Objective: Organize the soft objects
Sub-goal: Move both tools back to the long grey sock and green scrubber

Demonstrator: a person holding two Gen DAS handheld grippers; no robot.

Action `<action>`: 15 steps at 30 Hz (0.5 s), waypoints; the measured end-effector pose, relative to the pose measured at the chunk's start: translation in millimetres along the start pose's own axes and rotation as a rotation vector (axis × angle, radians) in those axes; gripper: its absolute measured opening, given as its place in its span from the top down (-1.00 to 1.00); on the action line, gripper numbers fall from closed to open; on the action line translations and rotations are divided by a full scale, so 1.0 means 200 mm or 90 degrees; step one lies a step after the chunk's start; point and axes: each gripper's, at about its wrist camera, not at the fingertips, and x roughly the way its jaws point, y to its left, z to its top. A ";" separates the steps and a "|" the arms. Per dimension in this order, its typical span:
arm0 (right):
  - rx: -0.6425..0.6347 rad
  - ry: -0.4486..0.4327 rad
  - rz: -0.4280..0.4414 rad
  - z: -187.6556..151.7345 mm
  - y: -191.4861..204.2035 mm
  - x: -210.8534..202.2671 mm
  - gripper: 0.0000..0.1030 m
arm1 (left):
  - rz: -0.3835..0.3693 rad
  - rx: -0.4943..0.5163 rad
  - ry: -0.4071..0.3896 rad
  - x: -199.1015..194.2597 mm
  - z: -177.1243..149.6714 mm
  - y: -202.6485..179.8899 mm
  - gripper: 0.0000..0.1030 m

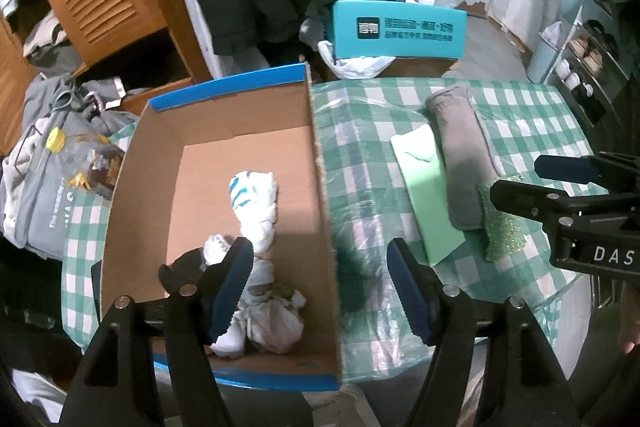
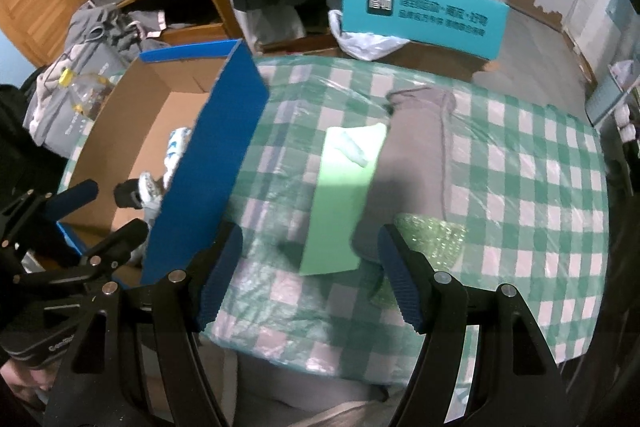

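Both pairs of jaws are spread wide and hold nothing. The left gripper (image 1: 320, 291) hangs over the near right wall of the cardboard box (image 1: 320, 163), one finger above the inside and the other above the checked tablecloth (image 1: 360, 155). The right gripper (image 2: 310, 279) hovers above the near end of the green sponge (image 2: 340, 195).

Inside the box, just beyond the left fingers, lies a heap of socks: a black one (image 1: 180, 269) at the near left, several crumpled white and grey ones (image 1: 268, 323), and farther in a white sock with teal stripes (image 1: 252, 199). On the cloth to the right of the box three soft things lie side by side, touching: the green sponge, the folded grey cloth (image 1: 464, 155), and the glittery green scrubber (image 1: 500, 227) against the near end of the cloth.

I judge that the sorting is partly done: socks are in the box, while three things are not yet in it. The next move probably calls for the right gripper to go down, close on the sponge's near end and carry it over the blue wall.

The near socks are partly hidden behind the left finger, so I cannot count them. The scrubber's near edge is covered by the right finger. Beyond the table, the print on the teal box (image 2: 424, 15) is too blurred to read.
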 end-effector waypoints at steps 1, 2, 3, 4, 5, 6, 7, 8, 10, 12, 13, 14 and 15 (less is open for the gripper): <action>0.003 0.000 -0.001 -0.01 -0.02 0.00 -0.37 | -0.002 0.003 0.000 0.00 0.00 -0.02 -0.37; 0.007 -0.001 -0.003 -0.01 -0.04 0.00 -0.37 | -0.003 0.005 0.001 0.00 0.00 -0.03 -0.37; 0.011 -0.001 -0.005 -0.02 -0.05 0.00 -0.37 | -0.005 0.008 0.001 0.01 0.01 -0.05 -0.38; 0.014 -0.001 -0.007 -0.02 -0.07 0.00 -0.37 | -0.008 0.012 0.001 0.00 0.01 -0.07 -0.38; 0.017 0.000 -0.008 -0.03 -0.08 0.00 -0.37 | -0.009 0.014 0.000 0.00 0.01 -0.08 -0.38; 0.020 0.000 -0.010 -0.03 -0.10 0.00 -0.37 | -0.010 0.016 0.000 0.00 0.01 -0.10 -0.38; 0.022 0.001 -0.012 -0.04 -0.12 0.00 -0.37 | -0.011 0.019 -0.001 0.00 0.02 -0.11 -0.38; 0.024 0.003 -0.014 -0.05 -0.13 0.01 -0.38 | -0.013 0.022 -0.002 0.00 0.02 -0.13 -0.38; 0.031 0.007 -0.017 -0.06 -0.16 0.02 -0.38 | -0.015 0.027 -0.002 0.00 0.03 -0.15 -0.40; 0.039 0.010 -0.019 -0.07 -0.20 0.03 -0.38 | -0.016 0.032 -0.001 0.01 0.03 -0.18 -0.41; 0.042 0.011 -0.021 -0.08 -0.21 0.04 -0.38 | -0.018 0.036 0.000 0.01 0.03 -0.20 -0.41; 0.045 0.012 -0.022 -0.08 -0.23 0.04 -0.38 | -0.019 0.039 0.001 0.01 0.04 -0.21 -0.41; 0.048 0.013 -0.023 -0.09 -0.24 0.04 -0.38 | -0.019 0.040 0.002 0.02 0.04 -0.22 -0.41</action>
